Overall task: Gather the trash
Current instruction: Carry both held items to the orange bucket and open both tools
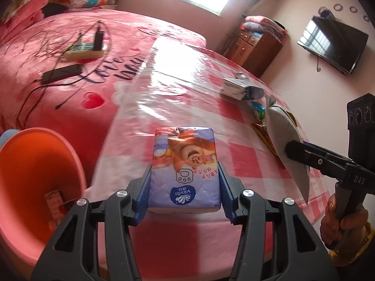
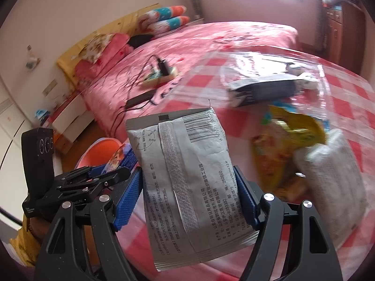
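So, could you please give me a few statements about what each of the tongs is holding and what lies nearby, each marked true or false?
1. The left tongs are shut on the tissue pack. True.
2. The right tongs are open and hold nothing. False: they are shut on the grey sachet.
3. The orange bin holds no trash. False: a wrapper lies inside.
4. A dark box lies on the checked table. True.
5. The power strip lies on the table. False: it lies on the pink bed.

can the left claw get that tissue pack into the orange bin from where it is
Probably yes: the left claw is shut on the tissue pack, and the orange bin sits open just left of it, nothing between.
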Demonstrator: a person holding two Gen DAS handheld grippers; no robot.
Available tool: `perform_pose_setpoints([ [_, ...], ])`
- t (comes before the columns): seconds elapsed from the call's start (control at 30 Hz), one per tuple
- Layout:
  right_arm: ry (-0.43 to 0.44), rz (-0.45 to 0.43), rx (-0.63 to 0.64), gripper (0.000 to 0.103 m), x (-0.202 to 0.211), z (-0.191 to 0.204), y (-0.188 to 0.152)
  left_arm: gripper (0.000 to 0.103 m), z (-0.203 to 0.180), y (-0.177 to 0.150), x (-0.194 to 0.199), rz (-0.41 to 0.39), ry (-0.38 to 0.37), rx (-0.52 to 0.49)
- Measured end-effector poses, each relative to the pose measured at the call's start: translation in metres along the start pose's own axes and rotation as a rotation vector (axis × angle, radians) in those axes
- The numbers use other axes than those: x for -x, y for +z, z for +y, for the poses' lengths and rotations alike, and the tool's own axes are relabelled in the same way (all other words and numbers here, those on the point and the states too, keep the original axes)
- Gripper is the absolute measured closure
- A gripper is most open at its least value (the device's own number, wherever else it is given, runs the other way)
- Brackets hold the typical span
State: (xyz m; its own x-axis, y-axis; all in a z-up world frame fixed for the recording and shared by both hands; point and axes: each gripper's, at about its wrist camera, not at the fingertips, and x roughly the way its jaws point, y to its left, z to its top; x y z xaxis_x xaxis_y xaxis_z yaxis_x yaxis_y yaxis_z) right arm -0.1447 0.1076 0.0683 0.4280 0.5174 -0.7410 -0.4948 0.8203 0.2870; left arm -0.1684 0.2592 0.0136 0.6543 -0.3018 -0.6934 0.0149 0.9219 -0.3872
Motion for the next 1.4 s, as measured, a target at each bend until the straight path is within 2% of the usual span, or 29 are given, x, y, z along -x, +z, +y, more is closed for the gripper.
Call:
perform_pose_setpoints([
  [0.23, 0.088, 0.066, 0.077, 0.028, -0.028, 0.048, 0.013, 0.05, 0.045, -0.007, 0.03, -0.05, 0.064, 0.088],
  [0.47, 0.178, 0.13, 0.183, 0.028, -0.063, 0.11, 0.028, 0.05, 0.111, -0.018, 0.063, -0.102, 0.187, 0.222],
  [0.7, 0.237, 0.166, 0.262, 0.028, -0.096, 0.163, 0.038, 0.05, 0.164, -0.026, 0.089, -0.14, 0.29, 0.32],
  [0.87, 0.266, 0.185, 0.288, 0.027, -0.12, 0.189, 0.043, 0.05, 0.187, -0.03, 0.098, -0.15, 0.329, 0.366],
  [0.93, 0.265, 0.188, 0.292, 0.025, -0.129, 0.193, 0.046, 0.05, 0.193, -0.032, 0.097, -0.147, 0.339, 0.376],
  [1.0, 0.283, 0.202, 0.279, 0.018, -0.138, 0.196, 0.048, 0.05, 0.198, -0.034, 0.094, -0.137, 0.357, 0.4],
  [1.03, 0.286, 0.205, 0.269, 0.018, -0.142, 0.197, 0.049, 0.048, 0.202, -0.035, 0.092, -0.128, 0.37, 0.417],
  [1.1, 0.284, 0.199, 0.253, 0.018, -0.144, 0.195, 0.049, 0.037, 0.205, -0.037, 0.088, -0.117, 0.387, 0.427],
  [1.4, 0.207, 0.144, 0.18, 0.014, -0.118, 0.156, 0.042, 0.023, 0.193, -0.031, 0.087, -0.139, 0.439, 0.367],
])
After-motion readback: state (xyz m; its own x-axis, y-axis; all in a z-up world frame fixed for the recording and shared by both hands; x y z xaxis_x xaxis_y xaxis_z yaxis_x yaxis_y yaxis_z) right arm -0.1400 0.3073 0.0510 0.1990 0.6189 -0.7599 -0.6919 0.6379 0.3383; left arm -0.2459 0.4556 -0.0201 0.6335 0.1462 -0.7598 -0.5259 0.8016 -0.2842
